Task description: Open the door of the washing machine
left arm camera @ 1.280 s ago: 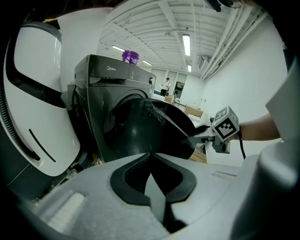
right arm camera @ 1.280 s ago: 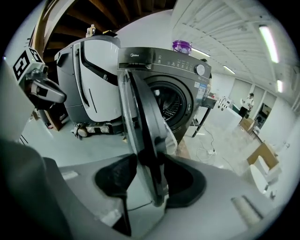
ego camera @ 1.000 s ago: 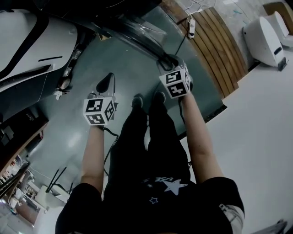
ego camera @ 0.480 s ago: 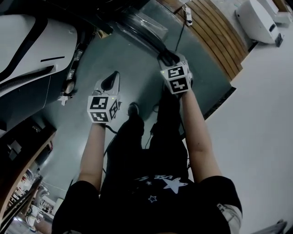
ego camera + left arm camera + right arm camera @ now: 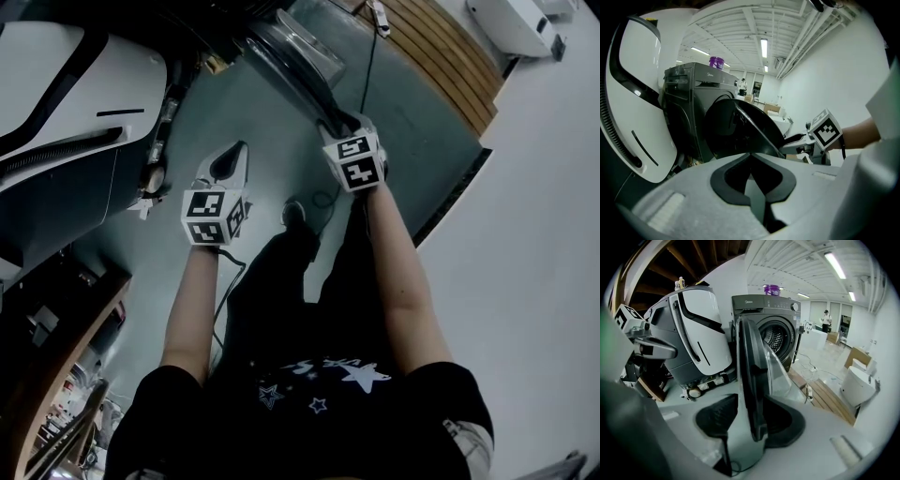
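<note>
The dark front-loading washing machine stands with its round door swung out edge-on toward me. My right gripper is shut on the door's rim, one pad on each side of it. The head view shows the right gripper at the lower end of the glass door. My left gripper hovers over the floor to the left, shut and holding nothing. From the left gripper view its jaws point at the door, with the right gripper beyond it.
A large white appliance stands left of the washer, close to my left gripper. A purple bottle sits on the washer. To the right are a wooden platform with a power strip and a white unit. A person stands far behind.
Both hands moved across the floor and rolled a little. The door edge went along with the right gripper, and the person's feet shifted back.
</note>
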The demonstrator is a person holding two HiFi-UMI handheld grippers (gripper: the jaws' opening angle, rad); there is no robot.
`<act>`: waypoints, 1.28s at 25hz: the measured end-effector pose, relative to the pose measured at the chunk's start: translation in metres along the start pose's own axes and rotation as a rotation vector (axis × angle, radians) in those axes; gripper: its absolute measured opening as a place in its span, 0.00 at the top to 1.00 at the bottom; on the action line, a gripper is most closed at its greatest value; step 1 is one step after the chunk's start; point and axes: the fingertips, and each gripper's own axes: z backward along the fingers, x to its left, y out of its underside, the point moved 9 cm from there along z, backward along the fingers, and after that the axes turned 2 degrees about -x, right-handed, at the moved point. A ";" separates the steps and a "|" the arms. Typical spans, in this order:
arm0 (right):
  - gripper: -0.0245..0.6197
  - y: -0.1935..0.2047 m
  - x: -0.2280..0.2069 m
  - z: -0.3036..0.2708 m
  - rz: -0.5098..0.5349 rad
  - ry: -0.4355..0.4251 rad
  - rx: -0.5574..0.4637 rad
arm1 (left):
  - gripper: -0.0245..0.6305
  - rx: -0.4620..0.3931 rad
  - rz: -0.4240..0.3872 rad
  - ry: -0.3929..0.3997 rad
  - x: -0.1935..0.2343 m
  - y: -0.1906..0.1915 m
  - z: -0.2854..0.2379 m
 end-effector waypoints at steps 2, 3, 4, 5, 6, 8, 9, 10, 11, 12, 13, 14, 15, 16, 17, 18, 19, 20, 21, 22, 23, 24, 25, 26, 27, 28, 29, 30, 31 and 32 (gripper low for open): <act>0.70 0.002 0.013 0.003 -0.015 -0.010 0.000 | 0.95 0.000 -0.001 0.004 -0.001 0.002 0.008; 0.70 0.003 0.018 0.005 -0.022 -0.019 -0.001 | 0.95 0.001 0.000 0.006 -0.001 0.004 0.011; 0.69 0.003 0.024 0.007 -0.025 -0.034 -0.002 | 0.95 0.003 0.002 0.007 -0.001 0.005 0.014; 0.69 0.003 0.029 0.009 -0.020 -0.051 -0.002 | 0.95 0.004 0.005 0.007 -0.001 0.006 0.016; 0.69 0.003 0.035 0.012 -0.008 -0.068 -0.001 | 0.95 0.006 0.007 0.005 -0.001 0.008 0.017; 0.69 0.005 0.046 0.017 0.023 -0.090 0.002 | 0.95 0.011 0.009 -0.007 0.001 0.010 0.016; 0.69 0.006 0.050 0.020 0.031 -0.095 0.002 | 0.95 0.014 0.009 -0.019 0.003 0.011 0.015; 0.69 0.007 0.052 0.025 0.032 -0.098 0.000 | 0.95 0.015 0.009 -0.034 0.005 0.010 0.014; 0.69 0.009 0.052 0.031 0.026 -0.099 -0.004 | 0.94 0.016 0.008 -0.049 0.006 0.010 0.015; 0.69 0.010 0.051 0.039 0.015 -0.099 -0.013 | 0.95 0.017 0.007 -0.062 0.005 0.008 0.016; 0.69 0.011 0.049 0.048 -0.001 -0.097 -0.029 | 0.95 0.015 0.006 -0.075 0.004 0.007 0.019; 0.69 0.012 0.046 0.060 -0.017 -0.095 -0.054 | 0.95 0.010 0.006 -0.086 0.001 0.004 0.023; 0.69 0.013 0.041 0.072 -0.031 -0.091 -0.081 | 0.94 0.001 0.007 -0.098 -0.003 0.002 0.028; 0.69 0.013 0.035 0.085 -0.041 -0.082 -0.108 | 0.94 -0.009 0.007 -0.108 -0.008 -0.001 0.033; 0.71 0.013 0.029 0.099 -0.047 -0.067 -0.132 | 0.95 -0.021 0.004 -0.118 -0.014 -0.004 0.038; 0.77 0.013 0.023 0.113 -0.050 -0.045 -0.156 | 0.95 -0.034 0.001 -0.125 -0.020 -0.007 0.043; 0.79 0.014 0.017 0.127 -0.053 -0.020 -0.181 | 0.95 -0.045 -0.004 -0.129 -0.027 -0.009 0.049; 0.81 0.015 0.012 0.141 -0.059 0.002 -0.204 | 0.94 -0.055 -0.010 -0.131 -0.036 -0.010 0.055; 0.84 0.018 0.008 0.155 -0.066 0.020 -0.221 | 0.95 -0.064 -0.017 -0.133 -0.044 -0.011 0.062; 0.87 0.021 0.004 0.170 -0.072 0.034 -0.236 | 0.94 -0.071 -0.024 -0.134 -0.054 -0.012 0.069; 0.91 0.025 0.002 0.184 -0.076 0.046 -0.253 | 0.95 -0.081 -0.027 -0.133 -0.064 -0.013 0.076; 0.95 0.028 -0.001 0.199 -0.077 0.058 -0.274 | 0.94 -0.092 -0.026 -0.129 -0.074 -0.014 0.084; 0.95 0.031 -0.003 0.214 -0.074 0.070 -0.295 | 0.95 -0.105 -0.023 -0.121 -0.085 -0.015 0.091; 0.95 0.033 -0.004 0.228 -0.069 0.082 -0.311 | 0.95 -0.120 -0.020 -0.112 -0.095 -0.016 0.099; 0.95 0.034 -0.006 0.242 -0.062 0.096 -0.326 | 0.95 -0.135 -0.019 -0.101 -0.105 -0.017 0.107; 0.95 0.035 -0.007 0.255 -0.058 0.112 -0.341 | 0.95 -0.146 -0.023 -0.092 -0.114 -0.018 0.114; 0.95 0.035 -0.008 0.268 -0.057 0.130 -0.356 | 0.94 -0.152 -0.028 -0.084 -0.122 -0.019 0.120; 0.96 0.036 -0.009 0.280 -0.060 0.145 -0.367 | 0.94 -0.154 -0.033 -0.076 -0.128 -0.018 0.125; 0.96 0.038 -0.010 0.291 -0.069 0.158 -0.373 | 0.95 -0.153 -0.036 -0.068 -0.134 -0.018 0.129; 0.96 0.040 -0.010 0.302 -0.081 0.169 -0.378 | 0.95 -0.153 -0.035 -0.060 -0.139 -0.019 0.133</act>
